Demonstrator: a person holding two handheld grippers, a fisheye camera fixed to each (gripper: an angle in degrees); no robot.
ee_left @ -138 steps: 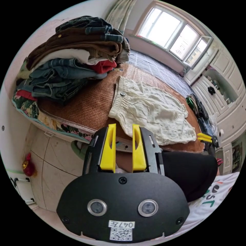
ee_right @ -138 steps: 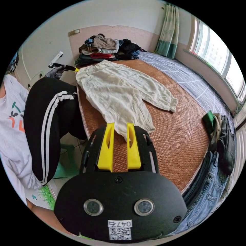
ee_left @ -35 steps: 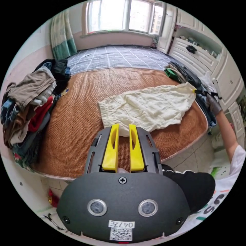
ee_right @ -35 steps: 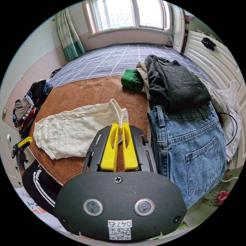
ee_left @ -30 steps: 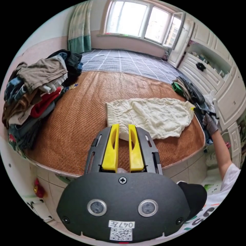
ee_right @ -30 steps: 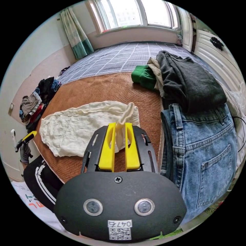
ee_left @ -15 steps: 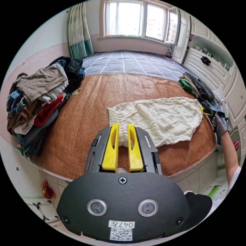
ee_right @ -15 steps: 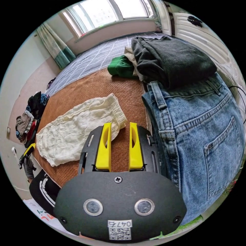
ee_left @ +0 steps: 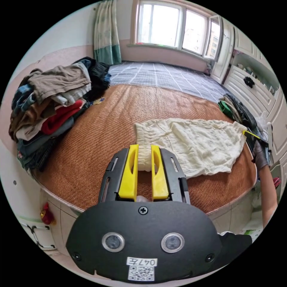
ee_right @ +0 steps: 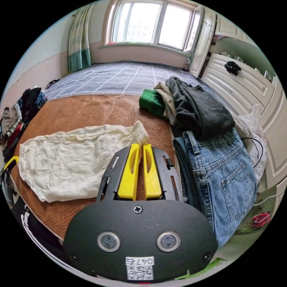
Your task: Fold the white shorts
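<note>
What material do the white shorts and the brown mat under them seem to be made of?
The white shorts look like thin crinkled cotton or gauze, matte, with fine wrinkles all over. The brown mat looks like woven rattan or bamboo: a herringbone weave shows, with a slight sheen.

Crinkled cloth white shorts (ee_left: 191,143) on rough woven mat (ee_left: 98,131).

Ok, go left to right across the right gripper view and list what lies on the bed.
Clothes pile → white shorts → right tongs → green garment → dark sweater → jeans.
</note>
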